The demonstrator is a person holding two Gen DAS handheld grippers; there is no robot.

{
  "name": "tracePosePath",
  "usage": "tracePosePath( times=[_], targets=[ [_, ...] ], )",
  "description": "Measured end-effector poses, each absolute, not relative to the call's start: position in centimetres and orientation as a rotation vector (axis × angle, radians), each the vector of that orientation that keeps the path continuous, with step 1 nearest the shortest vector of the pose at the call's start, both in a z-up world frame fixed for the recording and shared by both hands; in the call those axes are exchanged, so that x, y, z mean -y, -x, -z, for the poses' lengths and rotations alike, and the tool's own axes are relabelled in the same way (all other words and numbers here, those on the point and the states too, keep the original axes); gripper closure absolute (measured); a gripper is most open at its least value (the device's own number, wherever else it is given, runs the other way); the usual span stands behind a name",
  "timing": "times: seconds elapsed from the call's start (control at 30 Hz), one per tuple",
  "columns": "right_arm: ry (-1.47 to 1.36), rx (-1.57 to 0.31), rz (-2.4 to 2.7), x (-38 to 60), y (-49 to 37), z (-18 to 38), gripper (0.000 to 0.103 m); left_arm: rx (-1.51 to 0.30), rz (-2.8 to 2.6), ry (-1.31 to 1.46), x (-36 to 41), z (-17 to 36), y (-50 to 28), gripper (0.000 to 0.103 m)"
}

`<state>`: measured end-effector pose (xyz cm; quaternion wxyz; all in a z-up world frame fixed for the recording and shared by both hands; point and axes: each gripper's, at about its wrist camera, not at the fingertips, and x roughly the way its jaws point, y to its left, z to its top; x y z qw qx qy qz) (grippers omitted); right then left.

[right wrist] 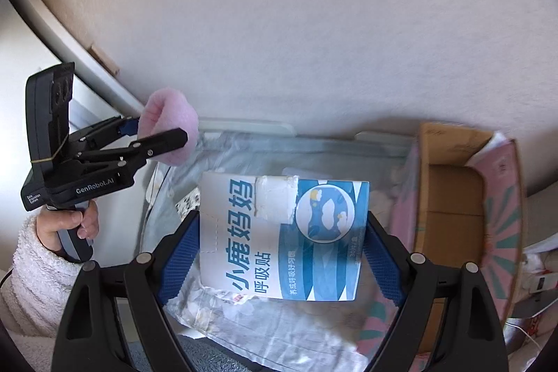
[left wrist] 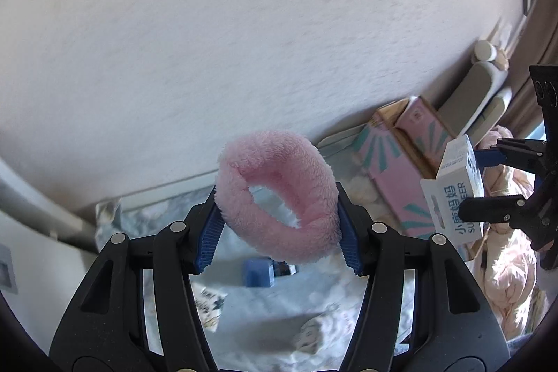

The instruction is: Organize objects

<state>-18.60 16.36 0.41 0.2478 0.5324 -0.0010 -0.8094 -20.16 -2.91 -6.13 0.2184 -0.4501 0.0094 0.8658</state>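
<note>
My left gripper is shut on a fluffy pink ring-shaped scrunchie and holds it in the air above the bed. It also shows in the right wrist view, at the left, in that gripper. My right gripper is shut on a blue and white carton with Chinese print, held above the bed. The carton also shows in the left wrist view, at the right, in the right gripper. An open pink cardboard box stands to the right of the carton.
A pale patterned bedsheet lies below both grippers. A small blue box and a printed packet lie on it. A white wall is close behind. Pink clothing is heaped at the right.
</note>
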Motion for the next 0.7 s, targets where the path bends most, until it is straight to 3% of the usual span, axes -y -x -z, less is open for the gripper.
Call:
tracePosePath(
  times=[0.4, 0.7],
  targets=[
    [-1.432, 0.090, 2.373, -24.6, 18.4, -3.5, 0.018, -0.085, -2.297, 1.171, -5.7, 3.0, 21.4, 0.049],
    [-1.485, 0.146, 2.446, -30.5, 17.9, -2.6, 0.018, -0.133, -2.210, 1.167, -13.1, 3.4, 22.6, 0.049]
  ],
)
